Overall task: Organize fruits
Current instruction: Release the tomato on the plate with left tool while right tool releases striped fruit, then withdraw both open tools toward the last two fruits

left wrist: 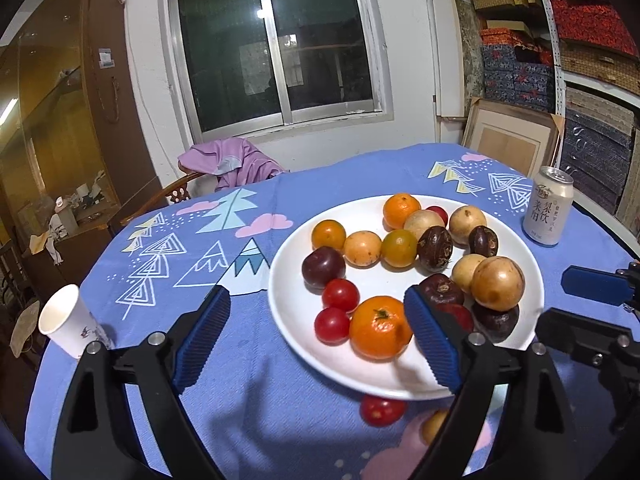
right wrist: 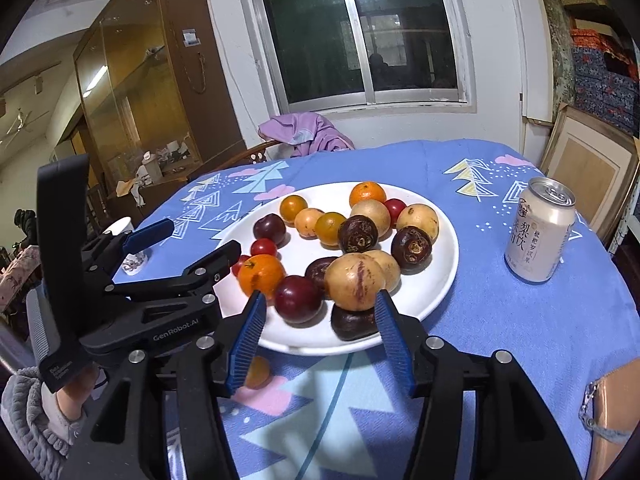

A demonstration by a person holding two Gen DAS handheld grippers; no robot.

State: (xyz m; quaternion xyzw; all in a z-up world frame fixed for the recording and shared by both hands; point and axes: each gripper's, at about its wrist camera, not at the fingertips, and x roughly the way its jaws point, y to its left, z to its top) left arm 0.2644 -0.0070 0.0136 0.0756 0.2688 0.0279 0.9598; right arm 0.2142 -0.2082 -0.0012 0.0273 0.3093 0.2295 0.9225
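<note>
A white plate (left wrist: 288, 308) on the blue patterned cloth holds several fruits: tangerines, cherry tomatoes, dark plums, yellow and dark purple passion fruits. My left gripper (left wrist: 316, 296) is open over the plate's near edge, with a tangerine (left wrist: 380, 328) and two cherry tomatoes between its blue pads, untouched. A tomato (left wrist: 382, 410) and a yellow fruit (left wrist: 434, 426) lie on the cloth in front of the plate. My right gripper (right wrist: 320, 300) is open at the plate's (right wrist: 440, 280) near rim, a plum (right wrist: 298, 298) and a yellow passion fruit (right wrist: 354, 280) between its pads. The left gripper (right wrist: 204, 236) shows at left.
A drink can (right wrist: 538, 232) stands upright right of the plate. A paper cup (left wrist: 68, 320) sits at the table's left edge. A chair with a purple garment (left wrist: 232, 164) is behind the table. A brown bag (right wrist: 612, 420) lies at the near right.
</note>
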